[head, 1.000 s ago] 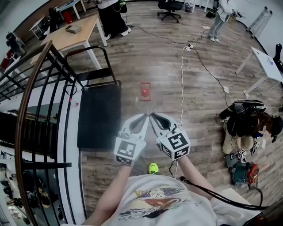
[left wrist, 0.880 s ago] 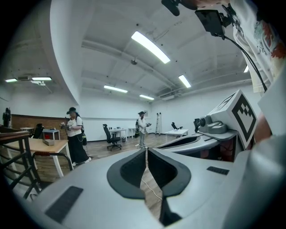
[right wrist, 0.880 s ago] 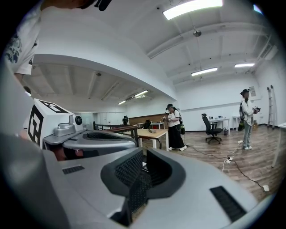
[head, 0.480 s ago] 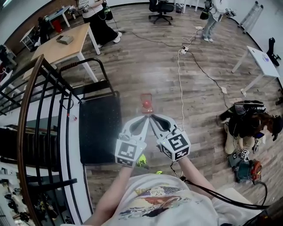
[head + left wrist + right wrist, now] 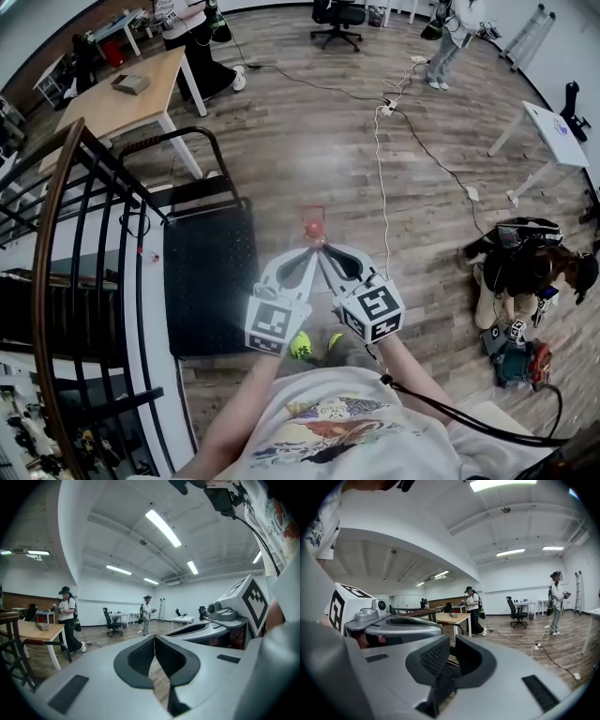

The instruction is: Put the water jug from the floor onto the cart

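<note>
On the floor, water jug sits just beyond the tongs.

The wood floor has a flat black cart on it. A clear water jug with a red top stands on the floor near the cart. A long white cord lies across the boards. A wooden table stands farther back.

Big open office space: grey-brown wood-plank floor, white power cable snaking up the middle. Light wooden desk upper left, black swivel chair top centre, white table far right, black metal railing down the left. White walls, ceiling strip lights.
</note>
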{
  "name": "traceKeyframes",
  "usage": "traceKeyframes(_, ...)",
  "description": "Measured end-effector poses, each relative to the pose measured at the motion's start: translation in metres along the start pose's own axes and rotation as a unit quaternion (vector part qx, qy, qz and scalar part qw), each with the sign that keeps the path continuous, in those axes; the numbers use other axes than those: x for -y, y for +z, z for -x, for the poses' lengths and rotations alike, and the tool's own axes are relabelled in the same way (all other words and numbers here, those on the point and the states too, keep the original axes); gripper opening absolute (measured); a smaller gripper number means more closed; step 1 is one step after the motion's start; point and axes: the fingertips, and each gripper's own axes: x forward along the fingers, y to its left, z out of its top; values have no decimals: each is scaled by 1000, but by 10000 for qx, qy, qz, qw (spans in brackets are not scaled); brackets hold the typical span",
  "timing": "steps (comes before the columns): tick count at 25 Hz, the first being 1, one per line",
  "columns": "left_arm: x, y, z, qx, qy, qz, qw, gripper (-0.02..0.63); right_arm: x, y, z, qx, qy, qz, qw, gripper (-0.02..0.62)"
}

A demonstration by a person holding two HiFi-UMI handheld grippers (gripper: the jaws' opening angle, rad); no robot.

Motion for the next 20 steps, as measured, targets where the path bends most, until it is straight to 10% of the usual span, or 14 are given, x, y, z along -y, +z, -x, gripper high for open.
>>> traceKeyframes(20,-60,-2,-139,-362,506,9,9981,12,128,8,-82,-219,589,7,9980,32)
